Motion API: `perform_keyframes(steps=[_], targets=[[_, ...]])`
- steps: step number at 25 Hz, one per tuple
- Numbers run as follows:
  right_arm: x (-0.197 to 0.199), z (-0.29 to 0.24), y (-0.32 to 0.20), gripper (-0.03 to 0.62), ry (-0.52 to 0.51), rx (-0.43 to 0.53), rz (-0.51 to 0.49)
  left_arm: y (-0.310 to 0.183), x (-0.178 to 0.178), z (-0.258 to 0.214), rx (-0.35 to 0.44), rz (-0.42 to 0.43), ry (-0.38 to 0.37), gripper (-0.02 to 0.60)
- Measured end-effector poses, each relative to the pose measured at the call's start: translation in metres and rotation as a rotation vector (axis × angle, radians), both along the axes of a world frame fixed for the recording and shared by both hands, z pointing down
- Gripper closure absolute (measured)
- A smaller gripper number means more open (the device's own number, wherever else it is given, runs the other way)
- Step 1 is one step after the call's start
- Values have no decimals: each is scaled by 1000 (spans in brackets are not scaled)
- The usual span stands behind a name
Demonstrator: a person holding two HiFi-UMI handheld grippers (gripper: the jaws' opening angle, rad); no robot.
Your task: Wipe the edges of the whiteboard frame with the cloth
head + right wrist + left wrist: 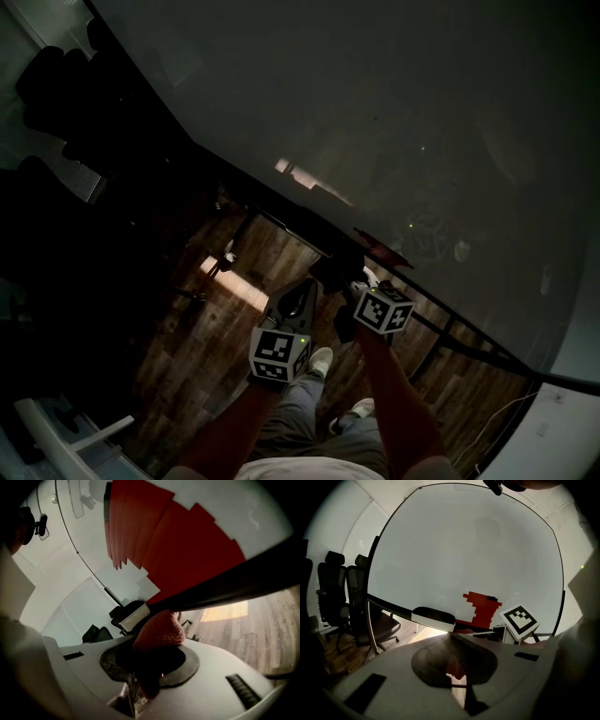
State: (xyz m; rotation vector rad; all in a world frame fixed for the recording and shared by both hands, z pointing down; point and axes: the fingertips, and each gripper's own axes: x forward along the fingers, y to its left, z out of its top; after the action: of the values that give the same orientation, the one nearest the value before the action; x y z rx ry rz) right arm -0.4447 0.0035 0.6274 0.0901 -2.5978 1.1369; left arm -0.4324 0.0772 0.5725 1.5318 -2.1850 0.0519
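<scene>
dim room | wood floor [202, 347] | whiteboard [464, 550] | right gripper [154, 657] fingers clamp cloth [160, 629] | left gripper [452, 641] fingers closed

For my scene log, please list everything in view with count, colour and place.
whiteboard: one, white, ahead
frame: one, dark, around the whiteboard
patch: one, red, low on the whiteboard
eraser: one, black-and-white, at the lower frame
office chairs: at least two, black, left of whiteboard
floor: one, brown wood, below
cloth: one, red, in right gripper
left gripper: one, grey, shut, empty
right gripper: one, grey, shut on cloth
legs: two, grey trousers, over floor
</scene>
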Motion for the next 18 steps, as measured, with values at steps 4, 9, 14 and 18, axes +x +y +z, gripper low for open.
perform_keyframes(steps=[4, 9, 14, 18], targets=[[-3, 3, 4, 502, 17, -6, -16, 0, -4, -1, 10, -1, -7, 574], [21, 3, 15, 502, 53, -14, -14, -2, 4, -8, 21, 14, -13, 574], [54, -21, 22, 502, 15, -24, 1, -10, 28, -16, 31, 60, -26, 574], [88, -50, 17, 502, -7, 0, 28, -21, 58, -39, 53, 89, -20, 574]])
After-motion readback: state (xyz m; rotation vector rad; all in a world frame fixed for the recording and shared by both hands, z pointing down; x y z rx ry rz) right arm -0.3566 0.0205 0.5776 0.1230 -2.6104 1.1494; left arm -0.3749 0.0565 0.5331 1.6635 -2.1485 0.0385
